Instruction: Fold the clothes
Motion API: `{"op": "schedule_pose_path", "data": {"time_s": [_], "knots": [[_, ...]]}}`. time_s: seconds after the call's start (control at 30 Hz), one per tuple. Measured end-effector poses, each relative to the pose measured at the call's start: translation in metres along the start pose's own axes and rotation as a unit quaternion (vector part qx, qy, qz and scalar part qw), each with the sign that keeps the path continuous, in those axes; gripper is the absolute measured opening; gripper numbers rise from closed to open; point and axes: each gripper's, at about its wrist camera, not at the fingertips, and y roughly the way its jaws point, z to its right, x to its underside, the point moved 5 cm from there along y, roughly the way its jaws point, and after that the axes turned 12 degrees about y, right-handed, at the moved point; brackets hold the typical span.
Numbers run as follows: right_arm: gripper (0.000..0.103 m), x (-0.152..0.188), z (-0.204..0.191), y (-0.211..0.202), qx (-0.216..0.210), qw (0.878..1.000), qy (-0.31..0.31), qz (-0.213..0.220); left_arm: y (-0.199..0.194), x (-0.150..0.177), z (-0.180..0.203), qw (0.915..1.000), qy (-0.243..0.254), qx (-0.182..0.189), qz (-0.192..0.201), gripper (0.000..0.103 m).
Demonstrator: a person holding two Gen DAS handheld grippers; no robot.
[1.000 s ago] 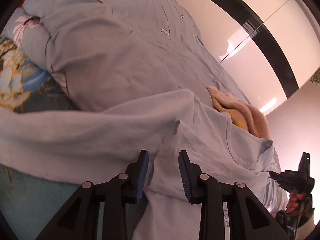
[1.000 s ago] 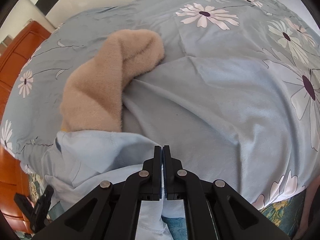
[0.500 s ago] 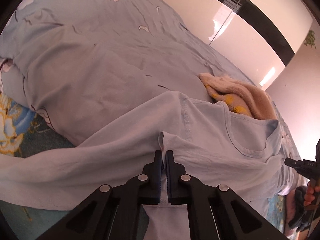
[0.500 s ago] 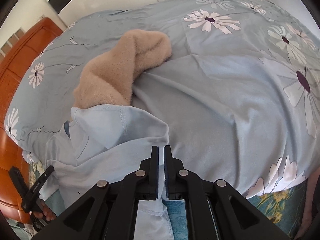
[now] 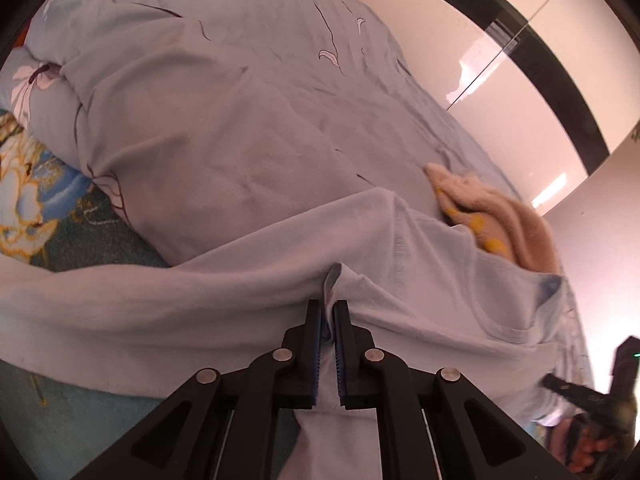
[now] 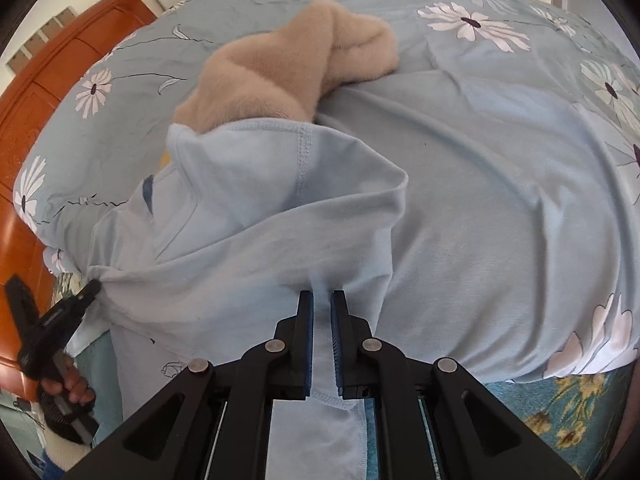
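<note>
left gripper (image 5: pixel 327 310) level, jaws pinching shirt (image 5: pixel 420 280)

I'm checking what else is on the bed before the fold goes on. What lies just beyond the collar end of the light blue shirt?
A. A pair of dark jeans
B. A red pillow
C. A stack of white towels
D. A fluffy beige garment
D: a fluffy beige garment lies on the floral bedsheet, with the collar end of the light blue shirt overlapping its near edge.
</note>
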Motion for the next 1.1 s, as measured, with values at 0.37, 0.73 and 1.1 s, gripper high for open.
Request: {"op": "schedule_pose_path", "data": {"time_s": [0.37,0.73,1.1], "knots": [[0.008,0.008,-0.002,-0.017,0.007,1.000,-0.018,0.019,-0.129,0.056,-0.154,0.9600,-0.200,-0.178,0.081,0.057],[0.013,0.021,0.002,-0.017,0.006,1.000,0.007,0.013,-0.145,0.077,-0.256,0.9190,-0.325,-0.200,0.100,0.059],[0.013,0.022,0.002,-0.020,-0.002,1.000,0.008,0.014,-0.161,0.057,-0.240,0.9117,-0.346,-0.161,0.152,0.005]]}}
